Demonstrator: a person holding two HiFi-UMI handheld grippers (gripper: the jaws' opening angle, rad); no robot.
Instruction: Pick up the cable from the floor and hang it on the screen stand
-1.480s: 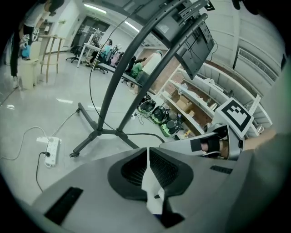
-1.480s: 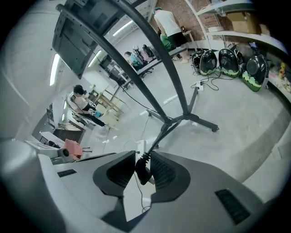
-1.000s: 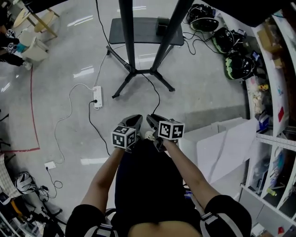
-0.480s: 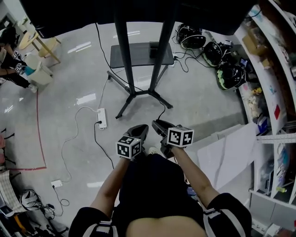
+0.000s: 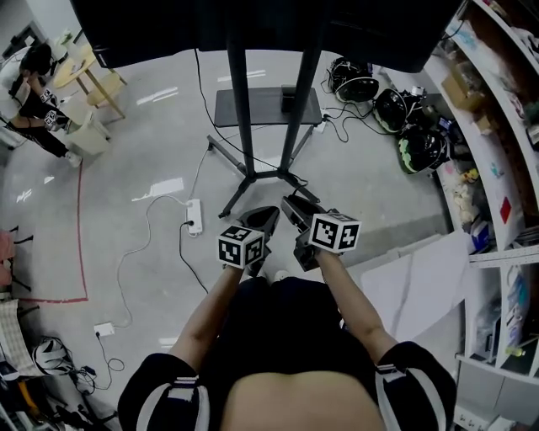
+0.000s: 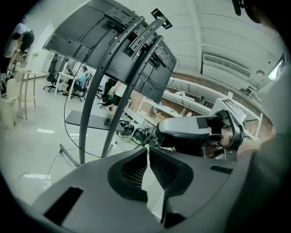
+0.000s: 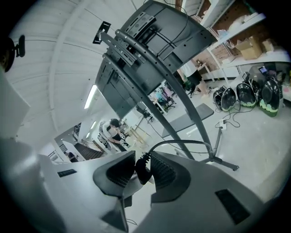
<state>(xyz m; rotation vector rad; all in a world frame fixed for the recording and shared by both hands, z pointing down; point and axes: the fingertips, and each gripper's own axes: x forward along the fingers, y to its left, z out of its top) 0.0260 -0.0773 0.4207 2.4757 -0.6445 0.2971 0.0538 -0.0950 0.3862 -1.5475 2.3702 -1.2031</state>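
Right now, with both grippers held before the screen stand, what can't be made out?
Screen: the head view's top edge cuts it off; the gripper views show only its back.
Cable: in the right gripper view its far end drops behind the body of the right gripper.
Screen stand: any hook is too small to tell.
Shelves: head view, contents too small, cut by the right edge.

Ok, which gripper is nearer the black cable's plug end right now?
Right. The right gripper grips the cable by its plug; the left gripper is beside it, shut, holding nothing.
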